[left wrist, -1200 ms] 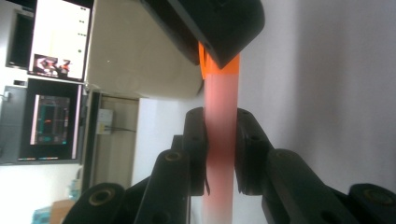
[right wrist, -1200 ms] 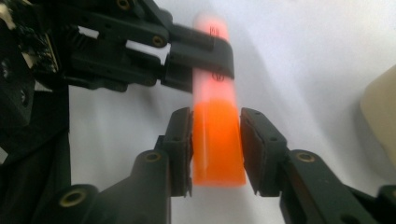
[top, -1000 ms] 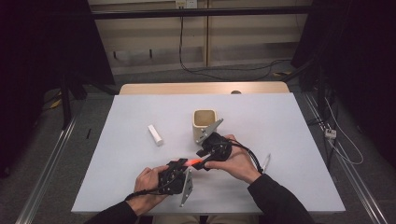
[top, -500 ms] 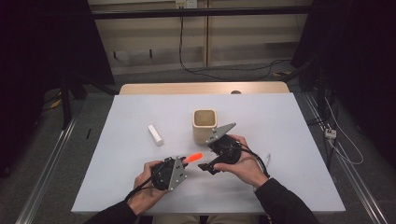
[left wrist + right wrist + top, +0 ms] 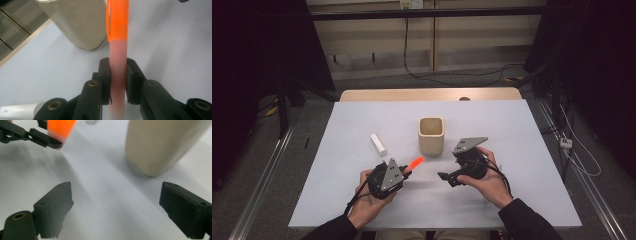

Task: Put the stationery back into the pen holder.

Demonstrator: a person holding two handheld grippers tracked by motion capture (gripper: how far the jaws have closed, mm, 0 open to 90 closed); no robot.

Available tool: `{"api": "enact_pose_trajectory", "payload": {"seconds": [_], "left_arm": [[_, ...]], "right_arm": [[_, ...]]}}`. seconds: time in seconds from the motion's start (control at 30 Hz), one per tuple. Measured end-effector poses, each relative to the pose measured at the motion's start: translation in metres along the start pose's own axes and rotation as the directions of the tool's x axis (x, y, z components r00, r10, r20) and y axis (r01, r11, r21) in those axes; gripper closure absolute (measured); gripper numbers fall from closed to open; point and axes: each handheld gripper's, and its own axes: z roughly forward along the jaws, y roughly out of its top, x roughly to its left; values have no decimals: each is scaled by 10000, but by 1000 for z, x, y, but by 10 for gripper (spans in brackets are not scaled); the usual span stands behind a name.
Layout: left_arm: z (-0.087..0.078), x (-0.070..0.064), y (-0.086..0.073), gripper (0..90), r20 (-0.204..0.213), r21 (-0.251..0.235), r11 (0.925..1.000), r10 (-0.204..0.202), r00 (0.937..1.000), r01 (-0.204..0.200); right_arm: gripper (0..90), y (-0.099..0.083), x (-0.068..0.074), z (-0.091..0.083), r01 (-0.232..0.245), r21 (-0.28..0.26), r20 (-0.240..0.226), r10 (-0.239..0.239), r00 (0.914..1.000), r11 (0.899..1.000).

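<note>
High view: an orange marker (image 5: 415, 162) is being held clamped in the left tongs (image 5: 406, 172), not yet dropped into the beige cup (image 5: 431, 135) just ahead, while the right tongs (image 5: 443, 176) are being kept wide open and empty.

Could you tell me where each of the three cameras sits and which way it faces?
High view: above the person's side, facing forward and down on the table; both forearms, left gripper and right gripper show.
Left gripper view: rides the left gripper, looking along jaws shut on the orange marker.
Right gripper view: rides the right gripper, jaws apart, facing the table.
All three share the beige cup and the marker.
</note>
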Motion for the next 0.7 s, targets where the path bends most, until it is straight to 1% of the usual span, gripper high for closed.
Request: {"api": "enact_pose_trajectory", "payload": {"seconds": [0.07,0.1,0.17,0.2,0.23,0.27,0.33,0.37,0.4,0.43,0.47,0.5,0.53,0.57,0.6,0.63,0.67,0.7], "left_arm": [[-1,2,0,775,64,-67,9996,-257,9996,258],[-2,3,0,775,187,-118,9990,-435,9989,437],[-3,5,0,775,403,-244,9955,-902,9951,912],[-4,6,0,775,388,-273,9949,-964,9946,975],[-4,7,0,775,483,-368,9926,-1138,9923,1156],[-5,8,0,775,625,-449,9883,-1430,9877,1459],[-7,11,0,775,707,-457,9831,-1736,9823,1770],[-8,12,1,775,665,-461,9835,-1714,9829,1747],[-8,12,1,775,703,-564,9808,-1827,9807,1868],[-10,13,2,775,686,-578,9804,-1845,9804,1885],[-11,14,3,775,757,-665,9773,-1959,9777,2010],[-12,14,5,775,776,-752,9758,-1997,9768,2055],[-14,15,7,775,734,-743,9779,-1899,9791,1952],[-15,15,9,775,800,-844,9769,-1896,9786,1961],[-17,16,11,775,893,-855,9749,-1978,9762,2054],[-18,18,12,775,967,-976,9720,-2045,9741,2138],[-20,18,14,775,903,-1019,9700,-2118,9731,2206],[-21,21,16,775,938,-1071,9694,-2115,9729,2211]], "right_arm": [[102,-6,-4,-5,-202,-187,202,206,9996,9996],[99,-8,-6,-8,-337,-260,283,345,9990,9991],[91,-14,-11,-13,-572,-408,450,590,9972,9975],[91,-16,-13,-15,-648,-499,535,675,9963,9966],[90,-19,-15,-17,-775,-571,592,809,9950,9954],[86,-21,-16,-19,-871,-625,629,910,9939,9942],[83,-25,-18,-23,-975,-765,780,1035,9916,9923],[83,-27,-19,-25,-1053,-831,854,1123,9900,9910],[82,-28,-20,-27,-1121,-909,916,1204,9885,9895],[81,-30,-20,-29,-1176,-984,995,1274,9869,9882],[80,-32,-21,-31,-1198,-1080,1090,1316,9853,9869],[79,-34,-21,-34,-1218,-1130,1200,1352,9835,9861],[79,-37,-21,-36,-1224,-1169,1379,1382,9808,9856],[79,-39,-20,-38,-1181,-1198,1606,1367,9775,9857],[79,-41,-20,-40,-1163,-1232,1744,1369,9751,9855],[77,-42,-19,-42,-1206,-1276,1745,1420,9744,9845],[73,-44,-20,-44,-1227,-1343,1804,1460,9727,9833],[70,-46,-20,-46,-1252,-1399,1892,1506,9703,9822]]}}
